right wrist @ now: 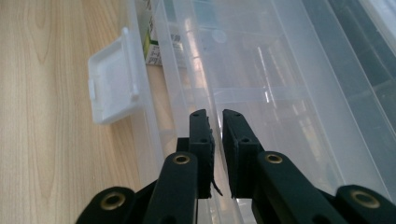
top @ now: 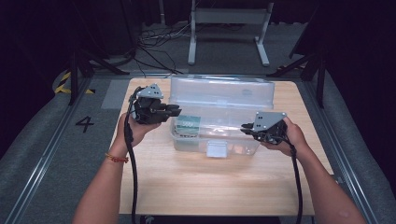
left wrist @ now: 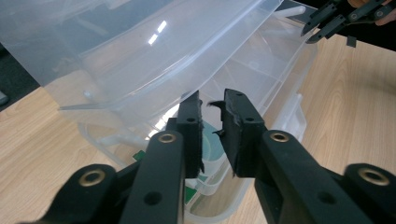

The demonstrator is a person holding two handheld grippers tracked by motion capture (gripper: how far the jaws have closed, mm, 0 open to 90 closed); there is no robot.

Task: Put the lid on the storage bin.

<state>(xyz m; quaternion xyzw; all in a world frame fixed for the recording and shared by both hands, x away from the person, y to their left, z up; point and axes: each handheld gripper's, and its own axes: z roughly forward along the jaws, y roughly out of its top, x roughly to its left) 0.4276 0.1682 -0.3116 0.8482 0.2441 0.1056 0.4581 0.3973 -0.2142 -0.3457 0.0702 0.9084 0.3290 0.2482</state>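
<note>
A clear plastic storage box (top: 243, 145) stands on the wooden table with its lid (top: 219, 91) raised at the back. My left gripper (top: 176, 111) is at the box's left end. In the left gripper view its jaws (left wrist: 212, 100) stand nearly together, and the lid's (left wrist: 140, 56) lower corner meets their tips. My right gripper (top: 245, 127) is at the box's right end. Its jaws (right wrist: 215, 114) are pinched on the box's front rim (right wrist: 187, 70). A packet with a green label (top: 187, 123) lies inside at the left.
The box's white latch flap (top: 217, 149) hangs open off the front wall, also seen in the right gripper view (right wrist: 114, 88). Bare wooden tabletop (top: 210, 186) lies in front. A grey stand (top: 229, 18) and cables are on the floor behind.
</note>
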